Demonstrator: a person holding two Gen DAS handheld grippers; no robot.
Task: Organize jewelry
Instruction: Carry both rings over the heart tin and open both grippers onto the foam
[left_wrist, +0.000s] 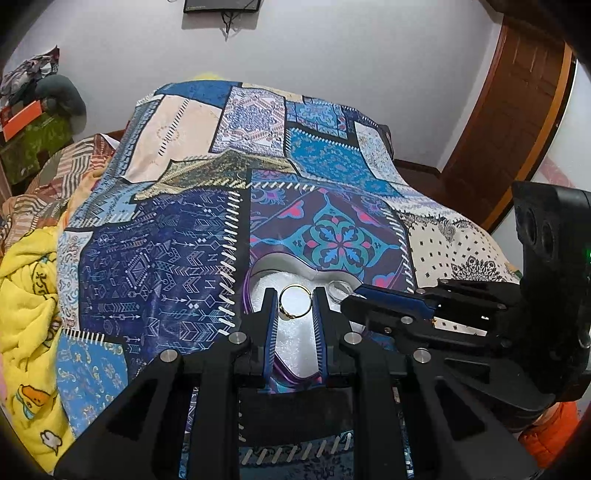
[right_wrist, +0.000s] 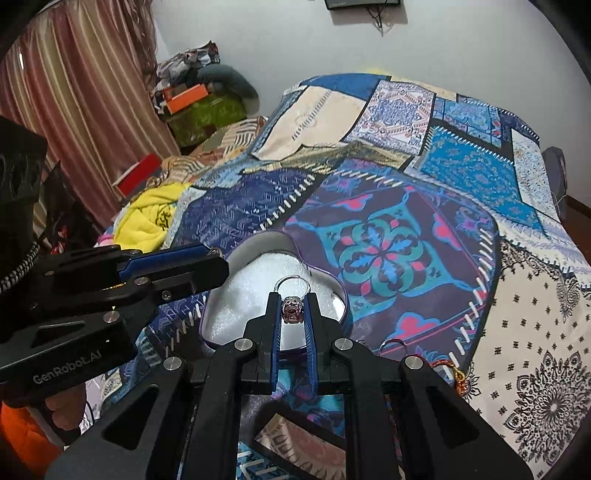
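A heart-shaped box (left_wrist: 258, 275) with purple trim and a white padded inside lies on the patchwork bedspread; it also shows in the right wrist view (right_wrist: 255, 240). My left gripper (left_wrist: 294, 295) is shut on a gold ring (left_wrist: 294, 303) and holds it over the white padding. My right gripper (right_wrist: 293, 300) is shut on a silver ring with a pink stone (right_wrist: 293, 310), also over the padding. The right gripper's tips (left_wrist: 352, 295) enter the left wrist view from the right, with the silver band (left_wrist: 338, 286) beside them. The left gripper (right_wrist: 218, 258) shows at left in the right wrist view.
A thin silver hoop (right_wrist: 393, 345) and a red-orange thread ornament (right_wrist: 456, 376) lie on the bedspread right of the box. A yellow blanket (left_wrist: 26, 306) lies at the left of the bed. Boxes and clothes (right_wrist: 195, 99) stand by the curtain. A wooden door (left_wrist: 517, 122) is at the right.
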